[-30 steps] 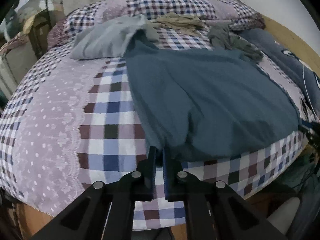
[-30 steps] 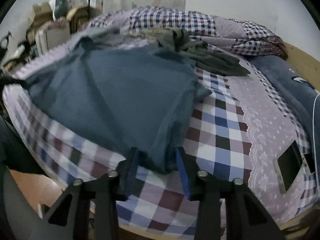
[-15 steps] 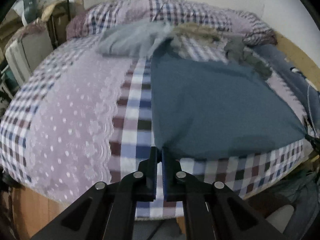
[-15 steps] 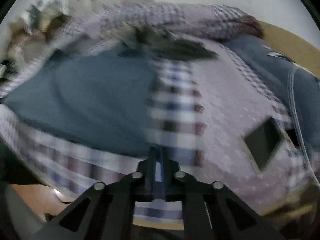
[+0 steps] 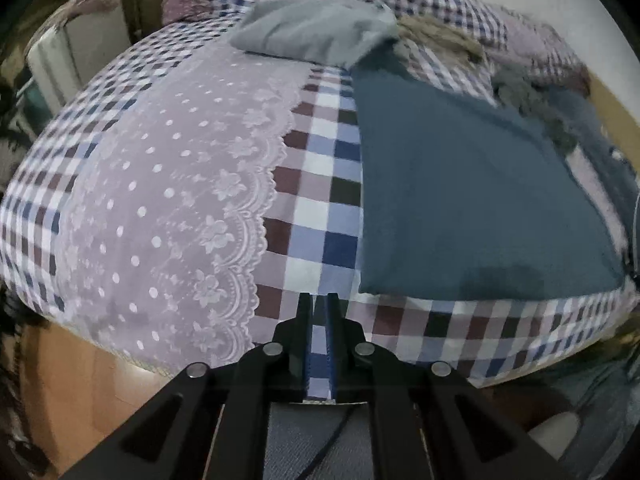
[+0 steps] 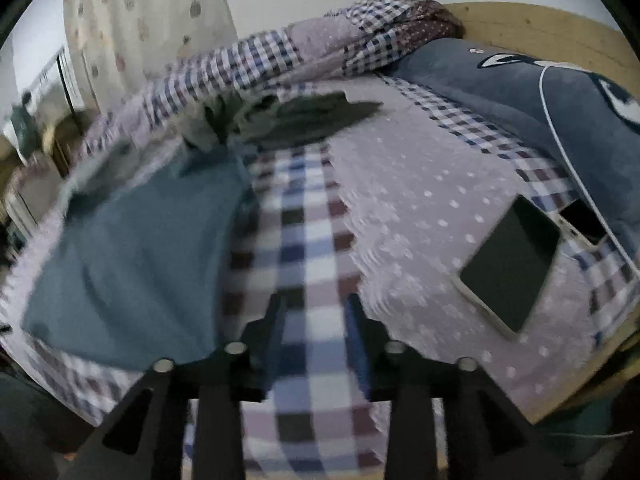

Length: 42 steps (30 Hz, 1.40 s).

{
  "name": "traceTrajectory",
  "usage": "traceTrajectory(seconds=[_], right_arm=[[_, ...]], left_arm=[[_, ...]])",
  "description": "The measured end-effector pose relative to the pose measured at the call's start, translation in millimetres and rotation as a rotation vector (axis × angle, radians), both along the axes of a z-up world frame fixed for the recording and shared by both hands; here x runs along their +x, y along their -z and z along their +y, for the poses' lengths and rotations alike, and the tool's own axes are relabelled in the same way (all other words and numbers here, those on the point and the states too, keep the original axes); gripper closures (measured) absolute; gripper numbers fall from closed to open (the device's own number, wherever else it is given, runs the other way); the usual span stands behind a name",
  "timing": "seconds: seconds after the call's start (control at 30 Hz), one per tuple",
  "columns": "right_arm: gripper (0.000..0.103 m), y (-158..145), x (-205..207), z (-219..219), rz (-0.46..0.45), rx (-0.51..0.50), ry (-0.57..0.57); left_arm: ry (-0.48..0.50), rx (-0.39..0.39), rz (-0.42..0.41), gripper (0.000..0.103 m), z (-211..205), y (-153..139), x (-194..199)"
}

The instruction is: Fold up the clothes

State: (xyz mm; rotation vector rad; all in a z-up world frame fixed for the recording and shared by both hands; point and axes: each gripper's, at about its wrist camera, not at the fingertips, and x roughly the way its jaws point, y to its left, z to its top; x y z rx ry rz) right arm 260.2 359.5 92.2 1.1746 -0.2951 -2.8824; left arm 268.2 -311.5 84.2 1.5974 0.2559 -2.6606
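A slate-blue garment (image 5: 460, 200) lies flat on the checked bed sheet (image 5: 320, 184), its near left corner just right of my left gripper (image 5: 318, 304). The left fingers stand almost together with only sheet showing in the thin gap, and they hold nothing. In the right wrist view the same garment (image 6: 132, 248) lies to the left of my right gripper (image 6: 316, 312). That gripper is open over bare checked sheet (image 6: 308, 240), apart from the cloth. The right view is blurred by motion.
A grey garment (image 5: 316, 28), a khaki cloth (image 5: 440, 36) and a dark green cloth (image 6: 304, 120) lie at the far side. A tablet (image 6: 508, 268) and a phone (image 6: 580, 220) rest on the sheet beside a dark blue pillow (image 6: 540, 100). The bed's front edge runs just under both grippers.
The left gripper has let the garment's edge go and shifted left of it. The right gripper closed on the cloth, then opened and swung right. The garment now lies narrower and flat.
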Motion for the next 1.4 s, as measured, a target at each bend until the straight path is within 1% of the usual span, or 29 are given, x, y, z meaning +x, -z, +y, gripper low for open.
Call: traceTrajectory(seconds=[0.03, 0.1, 0.13, 0.2, 0.27, 0.4, 0.47, 0.5, 0.53, 0.57, 0.67, 0.73, 0.77, 0.87, 0.97, 1.07, 1.1, 1.13, 1.17, 1.2, 1.3, 1.4], right_arm=[[0.063, -3, -4, 0, 0.018, -0.024, -0.001], [0.062, -7, -13, 0, 0.046, -0.074, -0.011], [0.062, -8, -19, -2, 0.051, -0.086, -0.015], [0.062, -10, -32, -6, 0.058, -0.09, -0.027], [0.062, -12, -47, -13, 0.066, -0.084, -0.052], [0.059, -17, -86, -26, 0.076, -0.091, -0.102], [0.055, -20, -111, -32, 0.074, -0.102, -0.126], [0.05, -20, -123, -36, 0.071, -0.101, -0.135], [0.047, -18, -136, -39, 0.066, -0.098, -0.147], [0.047, -16, -152, -43, 0.058, -0.093, -0.166], [0.047, -8, -198, -55, 0.01, -0.081, -0.205], [0.047, -2, -228, -63, -0.032, -0.077, -0.236], [0.047, 2, -241, -68, -0.052, -0.075, -0.253], [0.047, 14, -278, -82, -0.106, -0.071, -0.296], [0.047, 31, -314, -93, -0.158, -0.068, -0.318], [0.047, 48, -338, -101, -0.202, -0.048, -0.311], [0.049, 53, -344, -104, -0.214, -0.022, -0.314], [0.063, 59, -349, -107, -0.224, 0.02, -0.318], [0.071, 63, -352, -108, -0.229, 0.052, -0.319], [0.102, 64, -352, -107, -0.223, 0.065, -0.312], [0.103, 55, -348, -95, -0.177, 0.096, -0.267], [0.102, 36, -343, -84, -0.105, 0.101, -0.205]], left_arm=[[-0.009, 0.012, 0.016, 0.082, -2, -3, 2], [-0.011, 0.03, 0.059, 0.058, -3, -10, -2], [-0.009, 0.036, 0.083, 0.053, -2, -14, -6], [-0.004, 0.048, 0.131, 0.039, 0, -22, -13], [-0.013, 0.06, 0.169, 0.032, 3, -27, -28], [-0.047, 0.102, 0.213, 0.031, 9, -25, -66], [-0.066, 0.117, 0.222, 0.031, 11, -21, -87], [-0.078, 0.121, 0.227, 0.031, 11, -20, -97], [-0.09, 0.125, 0.233, 0.031, 11, -18, -107], [-0.108, 0.123, 0.24, 0.031, 11, -17, -116], [-0.19, 0.15, 0.292, 0.031, 8, -12, -141], [-0.221, 0.157, 0.33, 0.031, 8, -8, -148], [-0.229, 0.148, 0.344, 0.031, 10, -7, -152], [-0.202, 0.083, 0.359, 0.031, 21, -3, -158], [-0.152, 0.001, 0.348, 0.031, 32, 1, -160], [-0.13, -0.034, 0.314, 0.031, 35, 8, -162], [-0.123, -0.045, 0.303, 0.031, 35, 10, -163], [-0.127, -0.046, 0.297, 0.031, 35, 12, -164], [-0.137, -0.04, 0.296, 0.031, 33, 12, -164], [-0.149, -0.03, 0.299, 0.031, 30, 12, -164], [-0.188, 0.004, 0.309, 0.031, 23, 11, -163], [-0.21, 0.007, 0.319, 0.031, 19, 9, -160]])
